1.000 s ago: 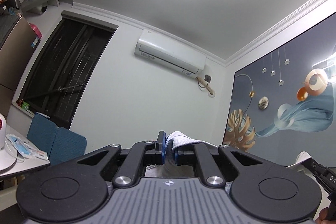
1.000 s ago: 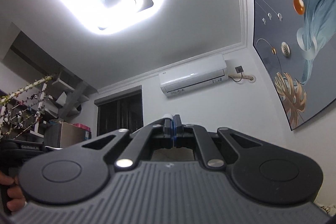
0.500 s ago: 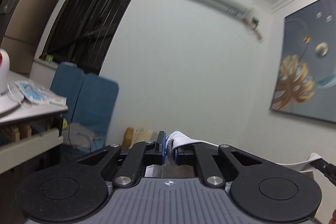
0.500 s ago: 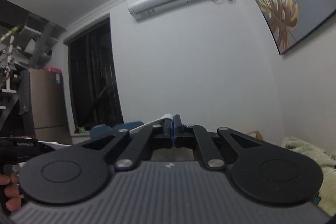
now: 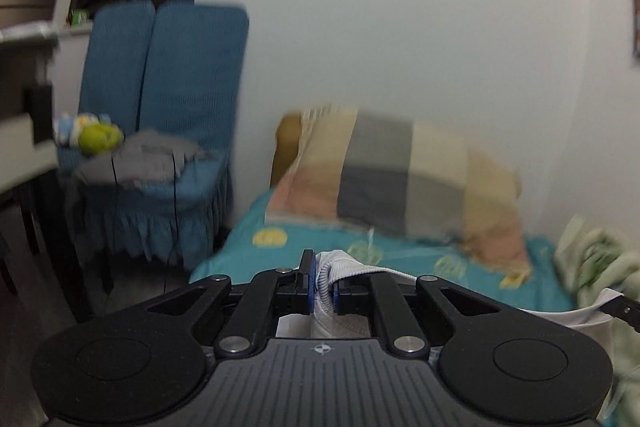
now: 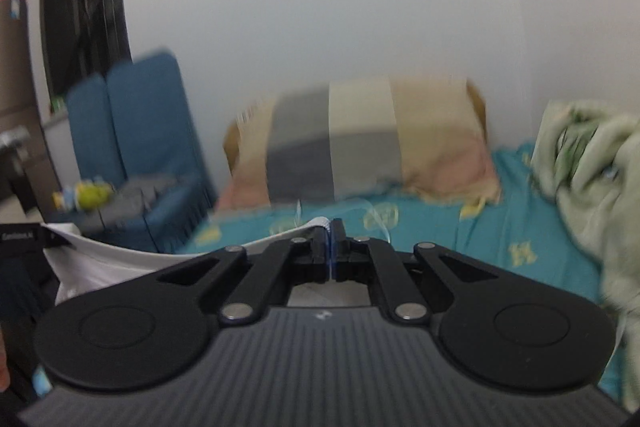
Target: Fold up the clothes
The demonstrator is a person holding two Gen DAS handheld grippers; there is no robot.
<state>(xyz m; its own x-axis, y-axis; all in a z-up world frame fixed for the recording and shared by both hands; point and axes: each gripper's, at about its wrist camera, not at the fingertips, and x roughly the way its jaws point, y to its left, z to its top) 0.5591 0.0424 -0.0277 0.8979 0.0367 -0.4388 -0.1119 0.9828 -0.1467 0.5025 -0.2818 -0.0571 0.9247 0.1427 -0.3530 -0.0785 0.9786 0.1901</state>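
Left tool (image 5: 323, 290): black linkage arms, silver screws, blue pads, ribbed grey body.

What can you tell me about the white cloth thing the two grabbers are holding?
The white garment looks like soft knit cloth with a ribbed edge. The left gripper pinches a bunched ribbed part; the right gripper clamps a thin edge. Between them the cloth hangs in a loose, sagging sweep, held up above the teal bed sheet. What kind of garment it is cannot be told.
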